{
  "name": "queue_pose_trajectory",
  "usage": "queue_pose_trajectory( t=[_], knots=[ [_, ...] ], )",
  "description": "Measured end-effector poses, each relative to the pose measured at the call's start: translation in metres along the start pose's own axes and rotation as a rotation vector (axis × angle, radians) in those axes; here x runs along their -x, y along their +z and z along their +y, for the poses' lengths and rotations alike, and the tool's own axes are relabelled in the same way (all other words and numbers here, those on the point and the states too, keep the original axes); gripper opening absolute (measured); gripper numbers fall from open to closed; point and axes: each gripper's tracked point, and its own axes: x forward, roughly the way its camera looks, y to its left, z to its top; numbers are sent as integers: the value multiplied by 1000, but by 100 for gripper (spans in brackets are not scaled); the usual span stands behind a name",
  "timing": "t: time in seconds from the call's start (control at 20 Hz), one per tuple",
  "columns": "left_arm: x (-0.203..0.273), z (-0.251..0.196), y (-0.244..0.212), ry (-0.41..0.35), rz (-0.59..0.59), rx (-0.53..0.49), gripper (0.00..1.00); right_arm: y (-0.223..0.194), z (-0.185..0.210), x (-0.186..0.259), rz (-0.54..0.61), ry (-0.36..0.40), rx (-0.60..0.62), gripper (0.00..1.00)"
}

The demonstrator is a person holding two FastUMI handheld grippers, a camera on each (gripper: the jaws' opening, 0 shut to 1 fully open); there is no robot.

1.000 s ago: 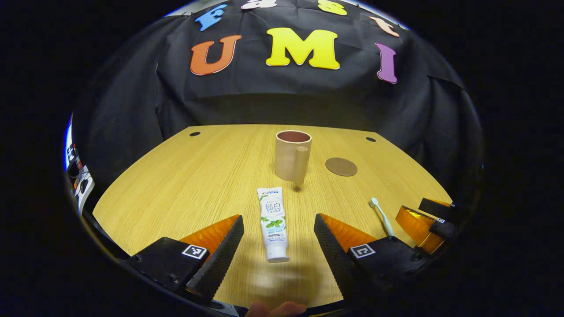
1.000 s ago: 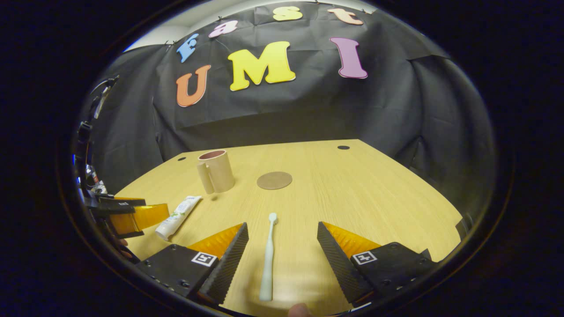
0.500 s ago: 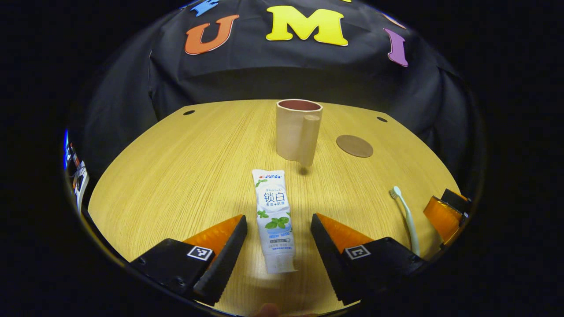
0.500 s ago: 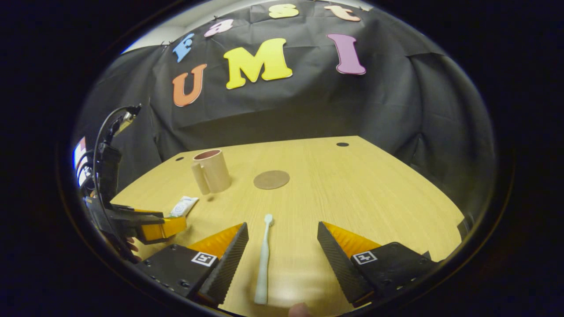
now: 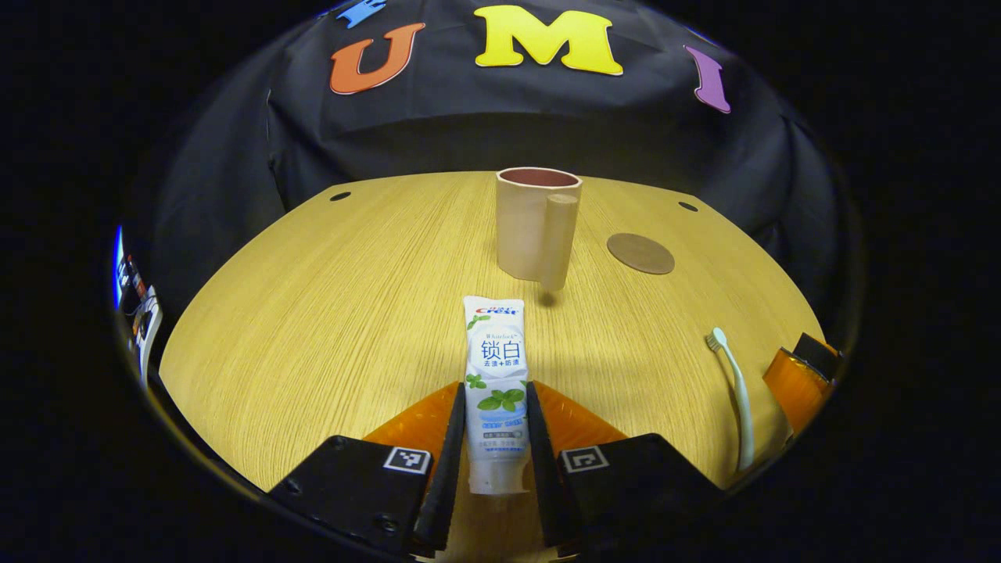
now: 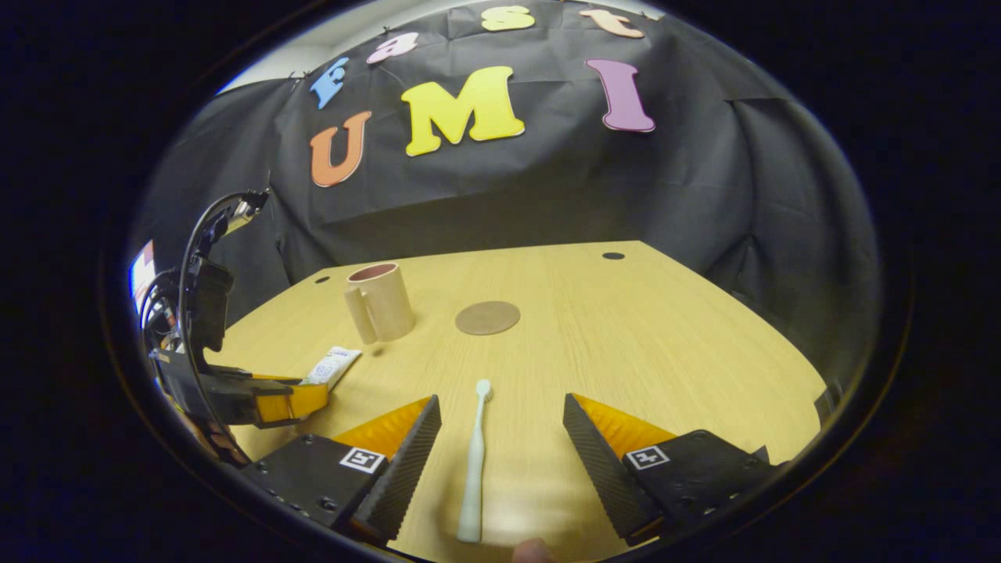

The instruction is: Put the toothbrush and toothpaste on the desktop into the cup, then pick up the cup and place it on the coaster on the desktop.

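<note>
My left gripper (image 5: 491, 438) pinches the white toothpaste tube (image 5: 494, 383) flat on the wooden desktop (image 5: 328, 313)

My right gripper (image 6: 500, 438) gapes astride the pale toothbrush (image 6: 475, 461); beige cup (image 5: 538, 223) beside bare round brown coaster (image 5: 640, 253); everything remains.

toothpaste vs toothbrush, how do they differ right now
The toothpaste is a wide flat white tube; the toothbrush is a thin pale stick. The left claw is shut on the toothpaste, while the right claw is open with the toothbrush lying loose between its fingers. Both lie flat on the desk, outside the cup.
</note>
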Motion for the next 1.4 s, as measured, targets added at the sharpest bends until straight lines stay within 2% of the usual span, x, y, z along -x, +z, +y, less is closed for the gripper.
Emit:
queue_pose_trajectory(
  t=[0.15,0.2,0.3,0.35,0.45,0.6,0.7,0.75,0.8,0.9,0.95,1.05,1.1,1.15,1.2,1.25,1.4],
  knots=[
    [17,1,14,-4,-70,-10,43,-2,2,2,-2,3,4,96],
    [26,4,23,1,-107,-8,48,-4,6,1,4,8,12,96],
    [38,6,36,3,-161,0,48,-6,10,0,10,4,38,95],
    [46,8,44,6,-188,0,43,-5,12,-1,13,0,51,95],
    [59,11,59,14,-246,-1,43,-3,17,-8,21,-6,73,95],
    [76,13,80,2,-331,14,43,-16,26,-26,104,2,86,96],
    [82,19,88,-2,-365,16,43,-26,28,-37,159,-10,66,91],
    [85,23,90,-1,-379,16,43,-32,26,-46,188,-42,72,82],
    [85,24,90,-1,-383,16,43,-35,26,-50,199,-55,74,80],
    [85,28,92,-4,-388,15,43,-34,27,-52,196,-75,67,70],
    [85,31,92,-6,-389,13,43,-32,26,-54,190,-94,67,58],
    [83,32,94,-13,-394,14,43,-32,27,-58,197,-94,25,40],
    [83,33,96,-18,-398,16,43,-33,26,-60,202,-94,-7,34],
    [83,34,97,-21,-405,20,43,-31,22,-61,197,-92,-34,17],
    [83,34,99,-25,-412,25,43,-32,22,-63,204,-81,-57,11],
    [82,35,101,-34,-419,35,43,-31,22,-64,208,-56,-92,1],
    [77,32,106,-44,-424,38,43,-29,21,-65,226,-4,-158,0]
  ],
)
